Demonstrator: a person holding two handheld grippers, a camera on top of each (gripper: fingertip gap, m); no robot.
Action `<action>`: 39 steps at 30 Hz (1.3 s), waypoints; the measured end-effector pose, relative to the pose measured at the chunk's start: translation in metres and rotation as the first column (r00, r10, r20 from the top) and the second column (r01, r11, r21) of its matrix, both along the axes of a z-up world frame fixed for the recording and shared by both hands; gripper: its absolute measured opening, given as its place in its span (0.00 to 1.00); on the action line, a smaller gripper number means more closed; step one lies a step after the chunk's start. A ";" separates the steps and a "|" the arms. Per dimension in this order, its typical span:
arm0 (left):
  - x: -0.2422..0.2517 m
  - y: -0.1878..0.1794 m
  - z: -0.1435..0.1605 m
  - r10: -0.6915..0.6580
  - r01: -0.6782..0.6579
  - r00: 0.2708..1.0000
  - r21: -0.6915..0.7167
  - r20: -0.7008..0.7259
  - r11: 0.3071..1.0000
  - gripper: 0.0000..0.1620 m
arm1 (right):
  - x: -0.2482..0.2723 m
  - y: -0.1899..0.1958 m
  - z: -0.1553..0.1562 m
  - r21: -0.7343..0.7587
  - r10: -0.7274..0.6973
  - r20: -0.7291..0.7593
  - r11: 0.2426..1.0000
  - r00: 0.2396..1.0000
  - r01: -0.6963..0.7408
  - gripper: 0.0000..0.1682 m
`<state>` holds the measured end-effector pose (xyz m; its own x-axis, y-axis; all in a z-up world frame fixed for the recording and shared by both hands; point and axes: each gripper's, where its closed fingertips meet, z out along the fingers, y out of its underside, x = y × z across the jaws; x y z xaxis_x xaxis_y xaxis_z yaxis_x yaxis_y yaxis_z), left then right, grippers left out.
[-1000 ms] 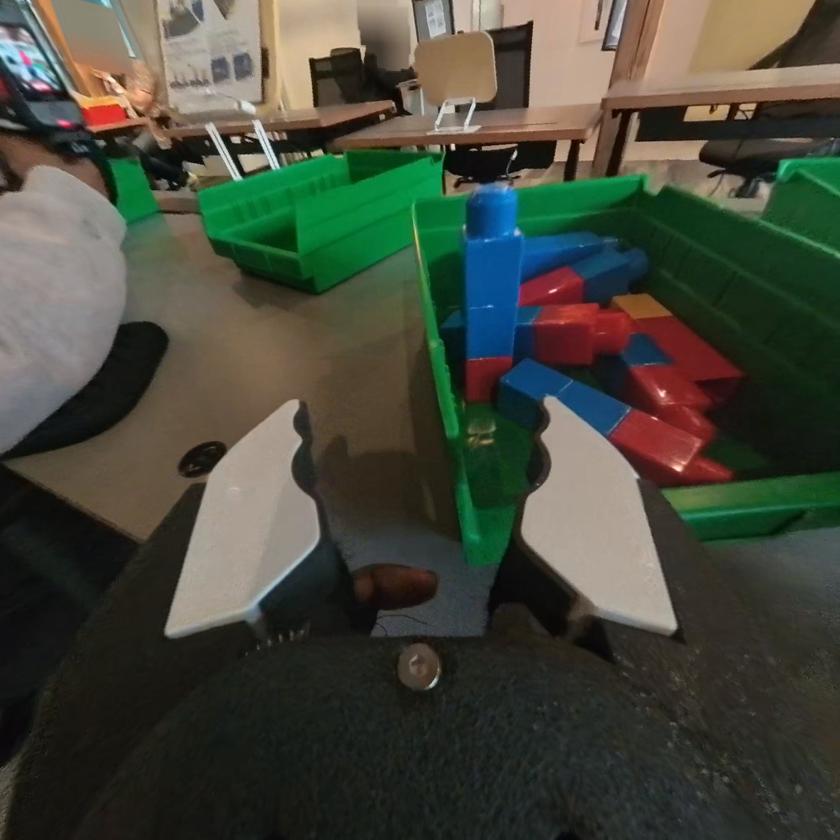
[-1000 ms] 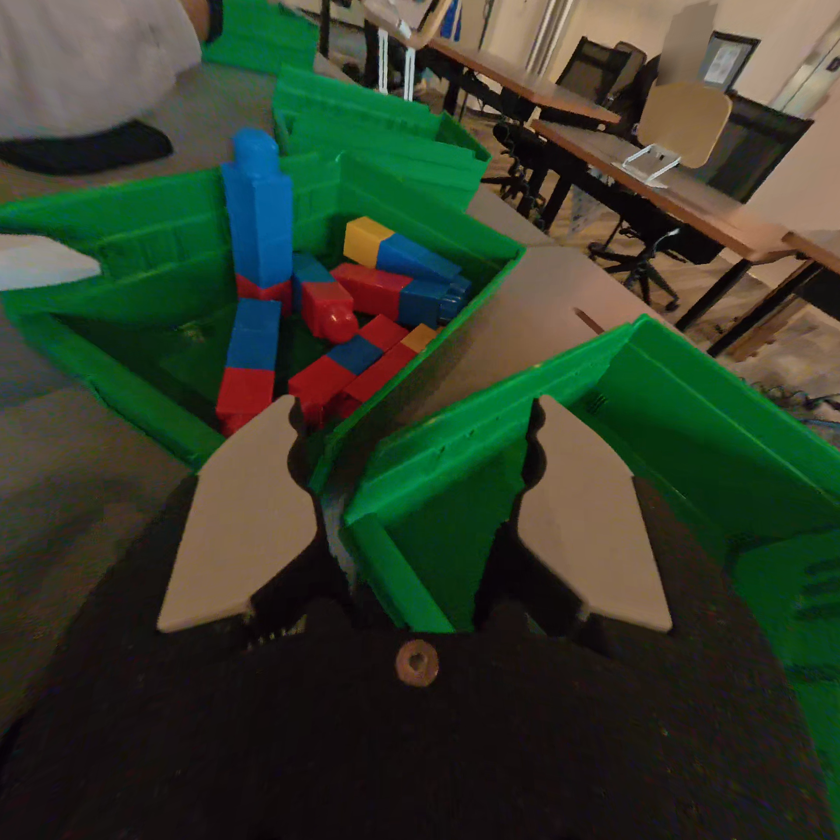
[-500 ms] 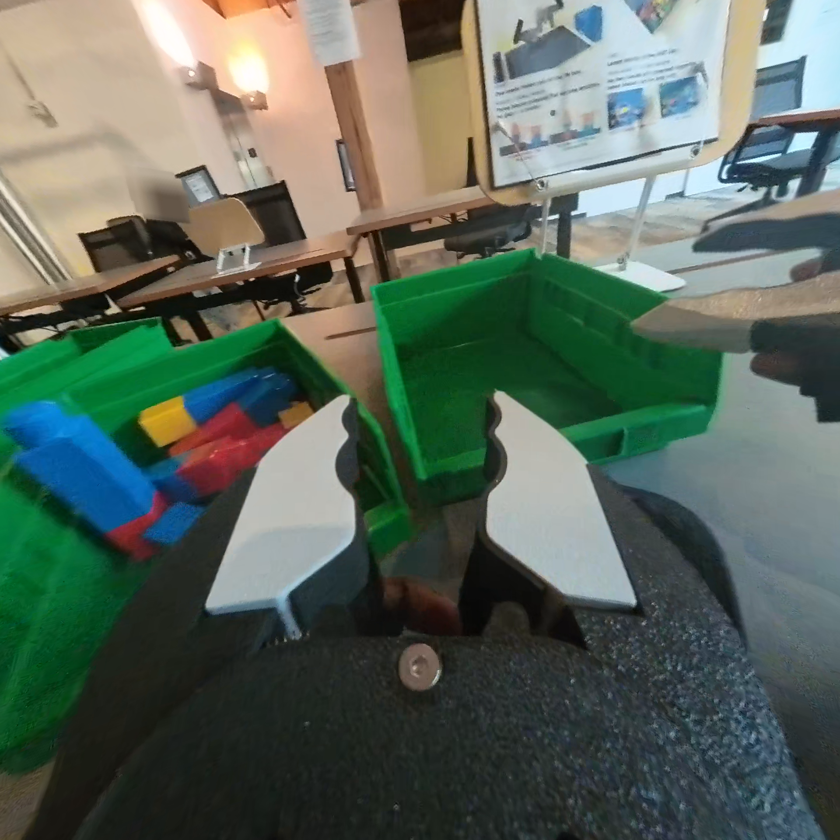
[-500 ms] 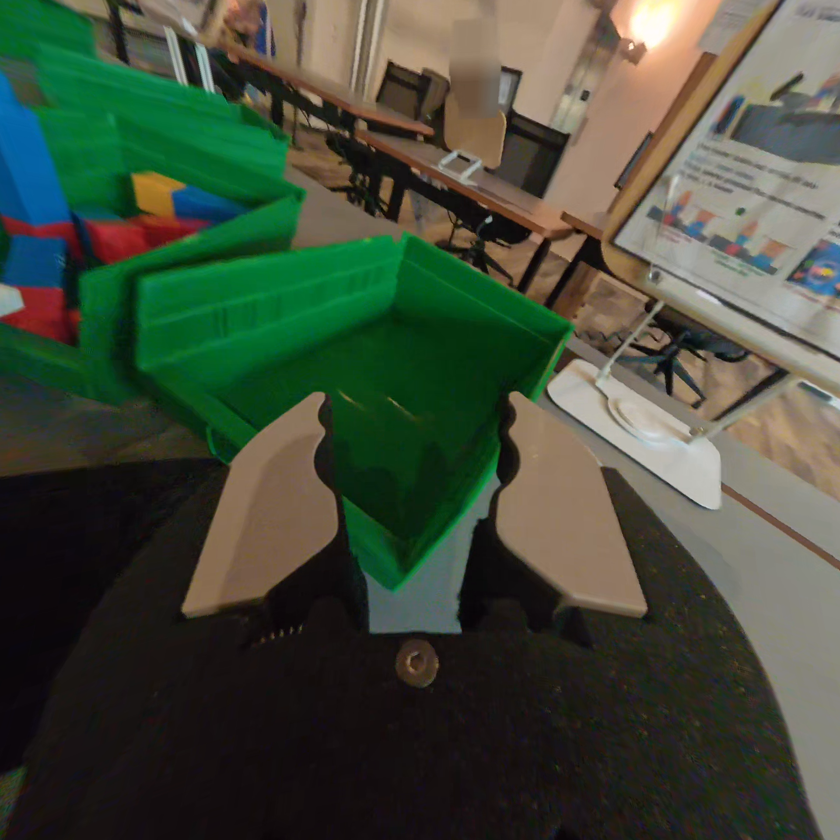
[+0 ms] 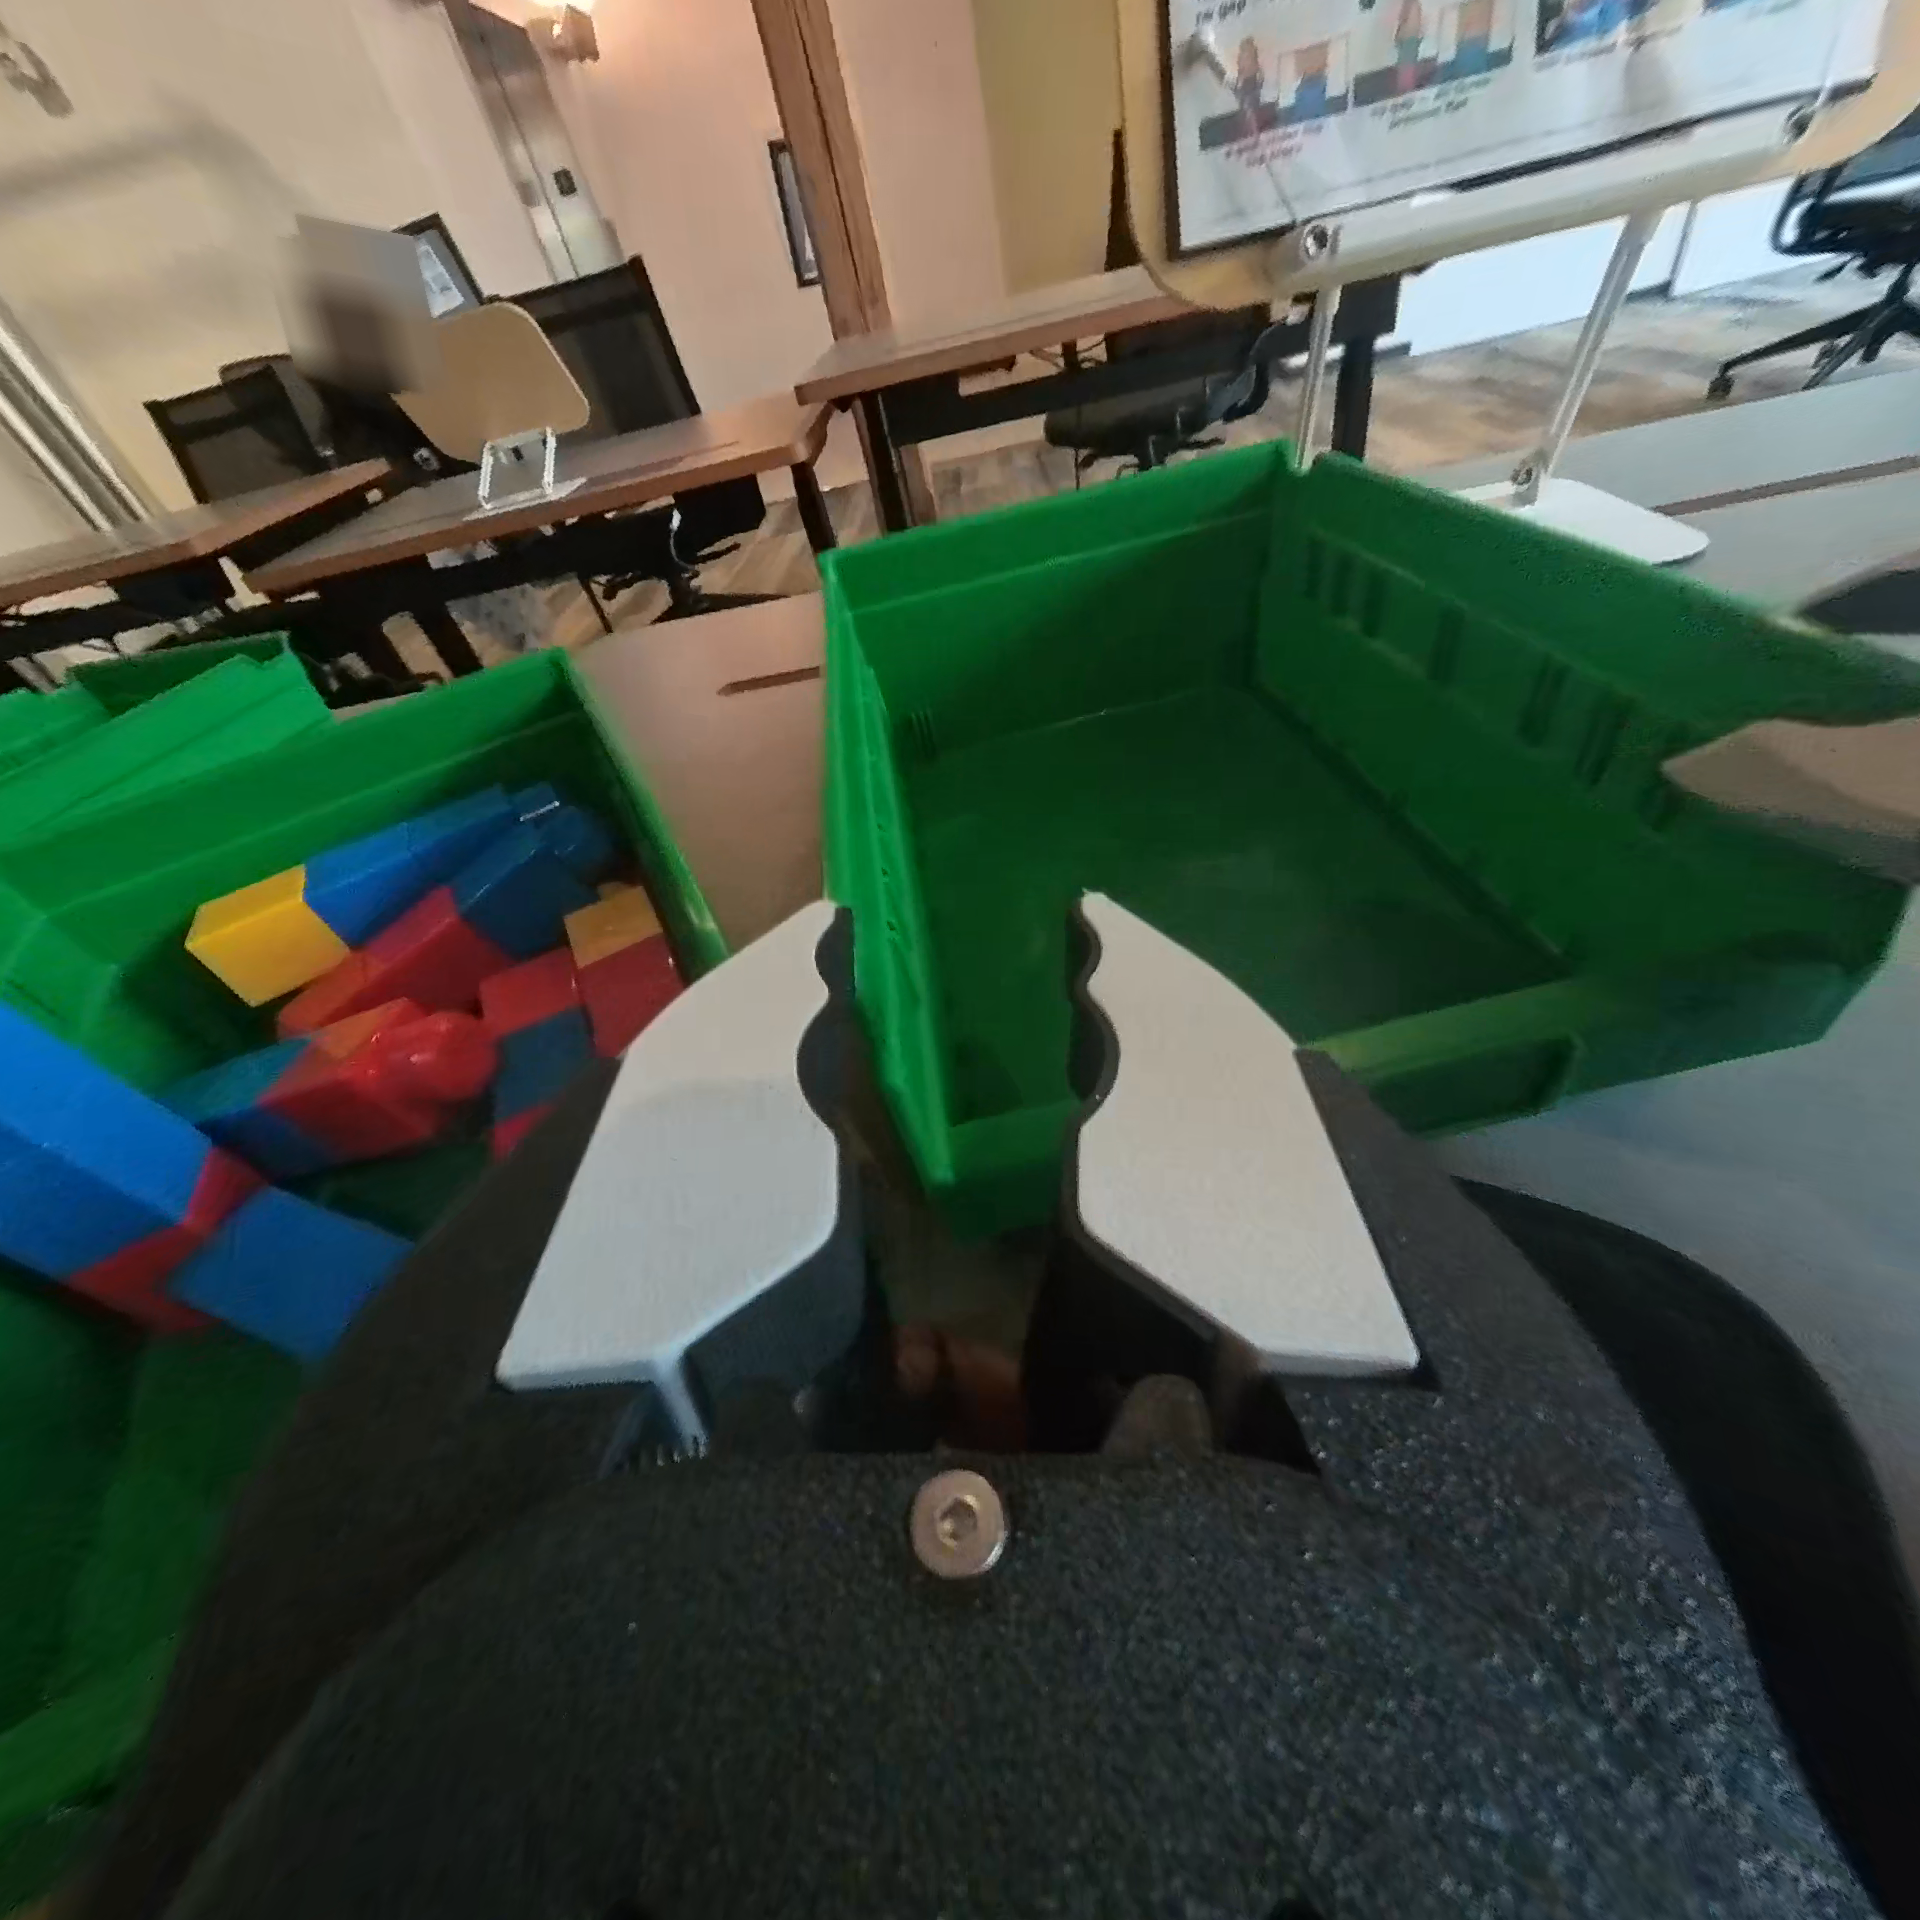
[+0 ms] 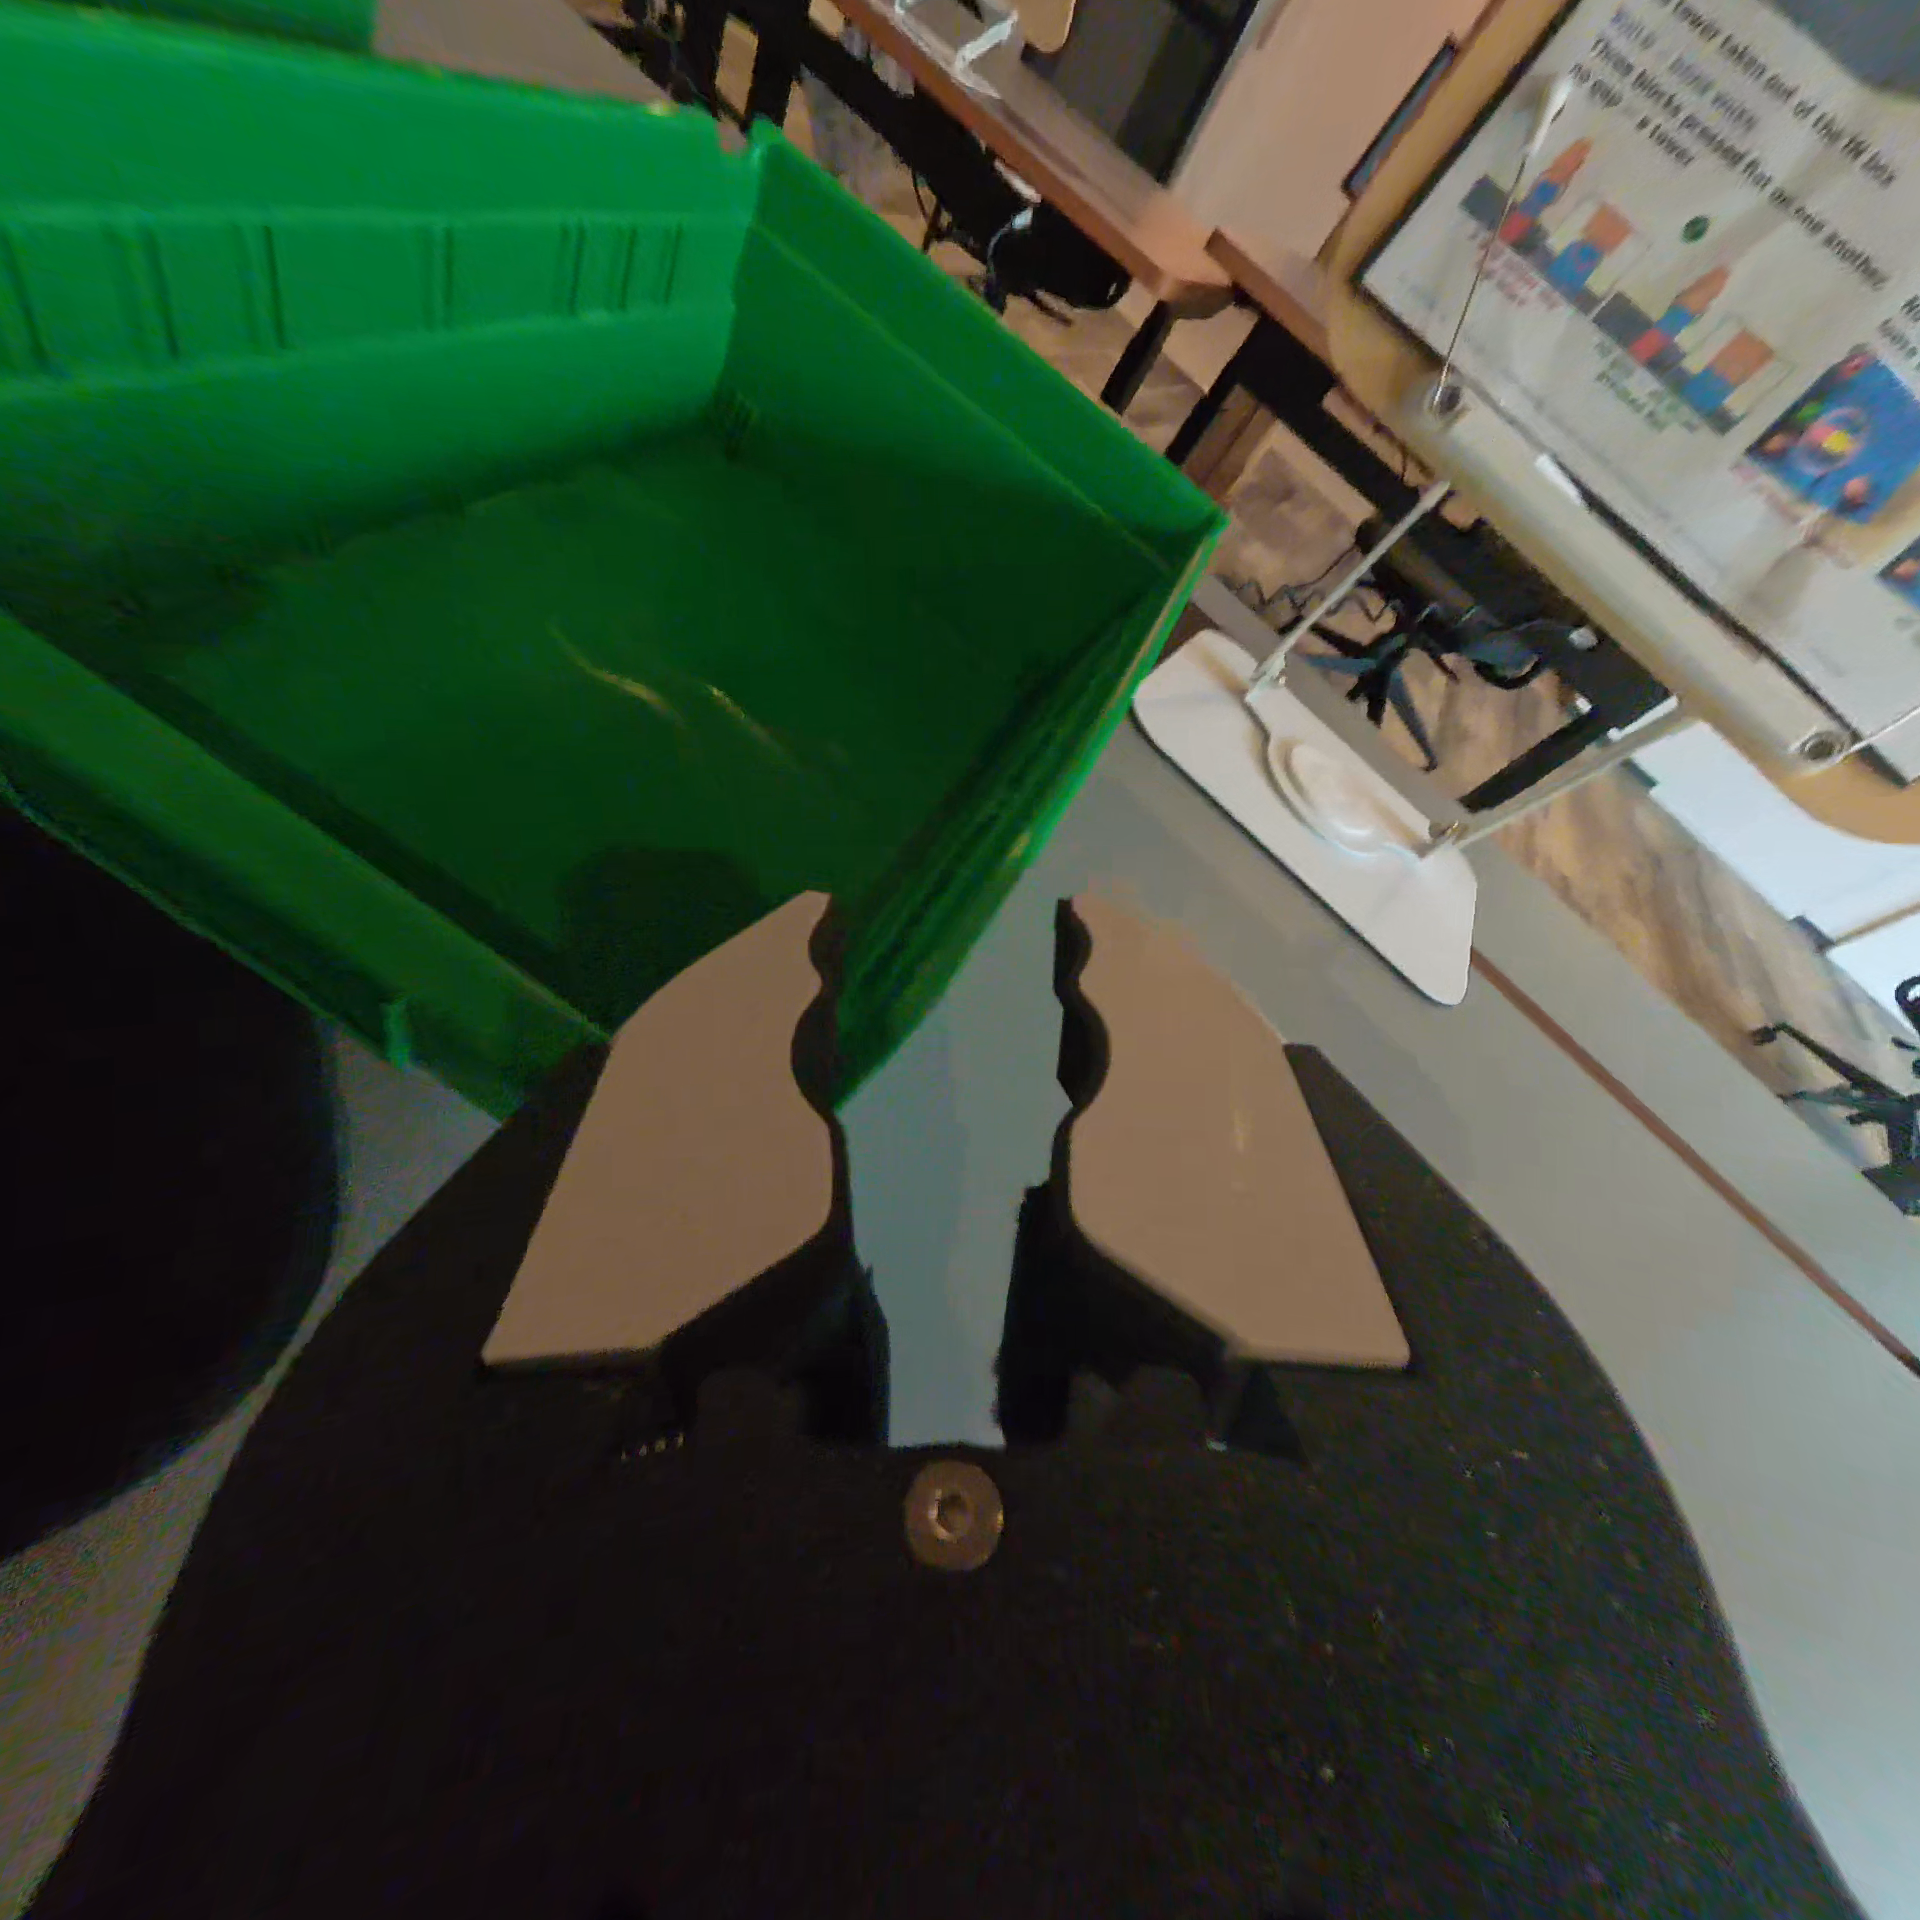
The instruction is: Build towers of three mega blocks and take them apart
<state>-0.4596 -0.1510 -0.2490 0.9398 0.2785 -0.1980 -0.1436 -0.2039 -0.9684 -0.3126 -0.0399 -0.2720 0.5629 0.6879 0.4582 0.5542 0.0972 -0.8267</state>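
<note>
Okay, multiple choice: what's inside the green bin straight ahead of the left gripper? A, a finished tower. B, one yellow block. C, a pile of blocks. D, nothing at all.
D: the green bin ahead of the left gripper shows only its bare floor; the blocks lie in the other bin beside it.

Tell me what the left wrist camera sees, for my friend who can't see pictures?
The left gripper is open and holds nothing, its fingers on either side of the near corner of an empty green bin. To its left, another green bin holds a jumble of red, blue and yellow mega blocks. Behind are wooden desks.
</note>
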 end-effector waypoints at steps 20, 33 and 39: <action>0.006 0.023 -0.033 0.009 -0.027 0.995 -0.176 -0.097 0.984 0.04 | 0.025 0.015 -0.023 -0.138 0.004 0.026 0.990 1.000 -0.001 0.08; 0.055 0.008 0.015 -0.053 0.055 0.979 0.008 -0.197 0.998 0.04 | 0.070 0.003 0.018 0.017 -0.035 -0.011 0.999 0.999 0.035 0.06; 0.092 0.009 0.042 -0.092 0.110 0.973 0.072 -0.213 0.991 0.04 | 0.112 -0.003 0.043 0.054 -0.079 -0.025 0.995 0.997 0.080 0.06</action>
